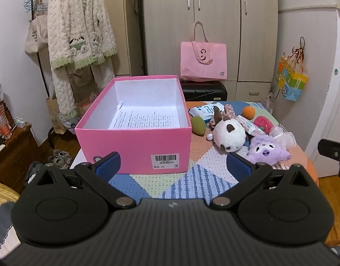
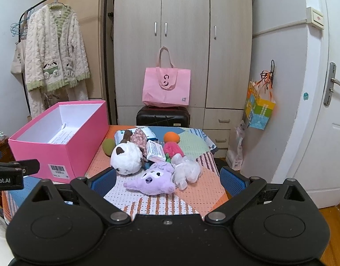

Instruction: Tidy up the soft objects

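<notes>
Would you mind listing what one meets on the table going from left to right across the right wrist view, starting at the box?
Pink box → green egg-shaped sponge → white and brown plush → purple plush → clear plastic bundle. The smaller items behind them overlap too much to order.

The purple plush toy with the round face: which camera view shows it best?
The right wrist view shows the purple plush toy best: it lies whole, near the middle of the picture, between the open jaws. In the left wrist view the same toy sits far to the right, and a blue jaw pad covers its near edge.
</notes>
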A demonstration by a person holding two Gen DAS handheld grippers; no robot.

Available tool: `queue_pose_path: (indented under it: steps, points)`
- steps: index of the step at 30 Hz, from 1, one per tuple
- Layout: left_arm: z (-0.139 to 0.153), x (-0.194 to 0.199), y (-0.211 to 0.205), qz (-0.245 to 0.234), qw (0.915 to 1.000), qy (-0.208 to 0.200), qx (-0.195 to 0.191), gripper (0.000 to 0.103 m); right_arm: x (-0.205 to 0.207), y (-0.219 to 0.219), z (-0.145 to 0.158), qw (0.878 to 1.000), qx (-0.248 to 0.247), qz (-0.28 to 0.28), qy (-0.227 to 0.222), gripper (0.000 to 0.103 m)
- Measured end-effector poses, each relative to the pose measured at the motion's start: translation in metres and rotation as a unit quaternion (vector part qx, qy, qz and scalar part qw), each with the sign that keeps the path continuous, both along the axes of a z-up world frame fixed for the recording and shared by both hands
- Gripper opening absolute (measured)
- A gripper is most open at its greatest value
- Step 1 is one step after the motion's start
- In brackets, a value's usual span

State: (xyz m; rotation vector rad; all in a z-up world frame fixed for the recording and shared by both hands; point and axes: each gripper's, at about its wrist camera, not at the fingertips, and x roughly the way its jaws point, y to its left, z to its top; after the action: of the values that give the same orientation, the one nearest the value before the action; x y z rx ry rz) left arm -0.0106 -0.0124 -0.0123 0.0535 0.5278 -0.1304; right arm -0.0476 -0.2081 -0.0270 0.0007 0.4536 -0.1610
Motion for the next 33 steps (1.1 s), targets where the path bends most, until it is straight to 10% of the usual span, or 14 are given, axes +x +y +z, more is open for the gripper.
queue_pose_path:
  steps: [25, 33]
  points:
    - [-0.005, 0.015, -0.003, 0.016, 0.9997, -0.013, -0.009, 0.103, -0.005, -0.003, -0.005, 0.998, -0.027, 0.044, -0.045, 0.101]
    - [-0.029, 0.043, -0.043, -0.026, 0.9995, -0.004, 0.019, 0.103, 0.033, -0.024, -0.051, 0.994, -0.004, 0.095, -0.059, 0.101]
